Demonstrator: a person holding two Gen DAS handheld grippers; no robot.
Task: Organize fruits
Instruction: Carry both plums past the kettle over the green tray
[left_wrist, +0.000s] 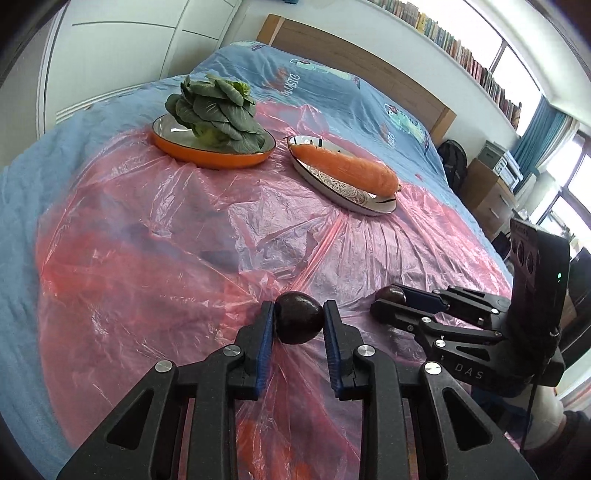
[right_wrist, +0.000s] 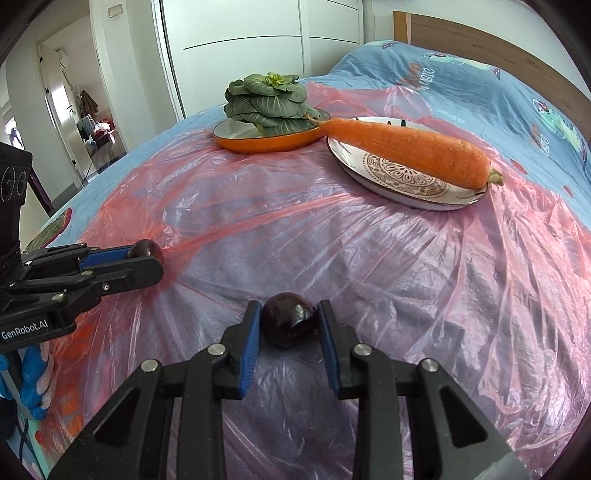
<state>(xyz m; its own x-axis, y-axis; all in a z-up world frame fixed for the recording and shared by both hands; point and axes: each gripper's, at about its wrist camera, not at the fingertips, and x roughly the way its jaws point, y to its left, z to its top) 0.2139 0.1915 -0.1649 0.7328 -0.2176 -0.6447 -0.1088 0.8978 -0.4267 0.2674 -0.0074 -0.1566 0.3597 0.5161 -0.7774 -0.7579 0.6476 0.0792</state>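
Gripping a dark plum (left_wrist: 298, 318) apiece, seemingly, both claws (left_wrist: 299, 325) (right_wrist: 289, 325)

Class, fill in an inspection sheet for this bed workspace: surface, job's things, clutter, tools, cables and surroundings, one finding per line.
Surface: pink plastic sheet, crinkled, spread over a blue bedspread.
Job's things: left dark fruit and right dark fruit on the sheet; leafy greens in an orange dish; carrot across a patterned plate.
Clutter: nothing seen on the sheet.
Tools: left tool shut on the left dark fruit; right tool brackets the right dark fruit, contact unclear.
Cables: black cable hanging under the right tool's body.
Surroundings: white wardrobe, wooden headboard, bookshelf, window.
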